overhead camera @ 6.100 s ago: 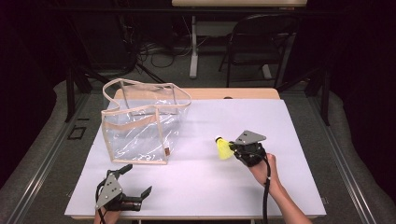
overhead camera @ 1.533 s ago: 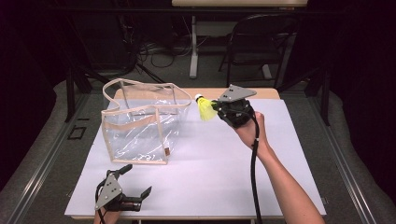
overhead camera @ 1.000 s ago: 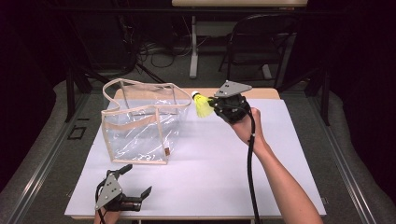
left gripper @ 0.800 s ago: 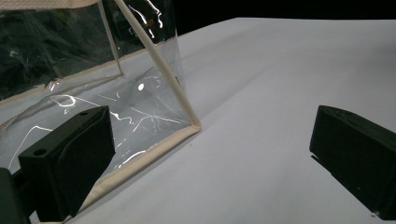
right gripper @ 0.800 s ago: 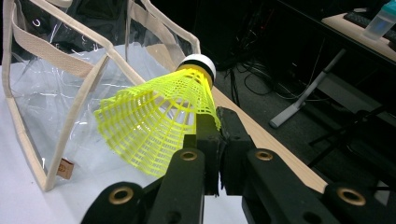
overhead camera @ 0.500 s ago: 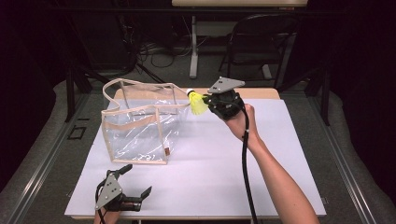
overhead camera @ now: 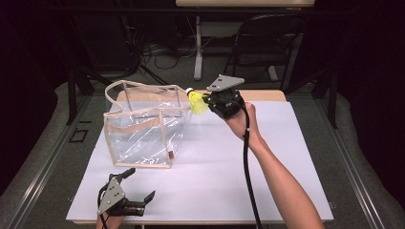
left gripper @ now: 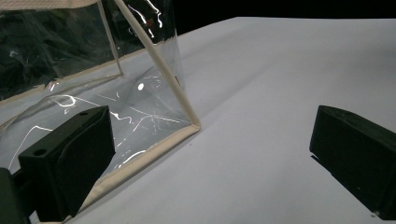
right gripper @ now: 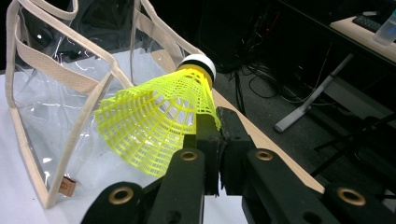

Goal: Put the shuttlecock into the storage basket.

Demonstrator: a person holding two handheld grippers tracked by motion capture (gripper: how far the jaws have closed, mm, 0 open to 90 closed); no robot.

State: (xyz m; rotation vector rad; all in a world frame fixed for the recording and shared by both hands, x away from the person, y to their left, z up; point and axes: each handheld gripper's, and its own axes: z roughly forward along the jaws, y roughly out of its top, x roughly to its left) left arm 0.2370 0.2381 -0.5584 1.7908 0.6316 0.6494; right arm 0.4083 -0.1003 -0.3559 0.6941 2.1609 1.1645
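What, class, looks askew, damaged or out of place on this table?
Nothing is spilled or broken. The clear bag leans, its soft walls creased and its top rim sagging unevenly. The right tool pinches the yellow shuttlecock by the edge of its mesh skirt, so it hangs tilted beside the bag's rim.

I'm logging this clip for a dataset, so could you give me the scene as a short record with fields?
held item: yellow shuttlecock, skirt edge pinched
right hand-held gripper: shut on the shuttlecock, raised beside the bag's top corner
left hand-held gripper: open, nothing between its jaws, near the table's front edge
container: clear bag with beige trim, upright, top open
surface: white table
shuttlecock in bag: not yet
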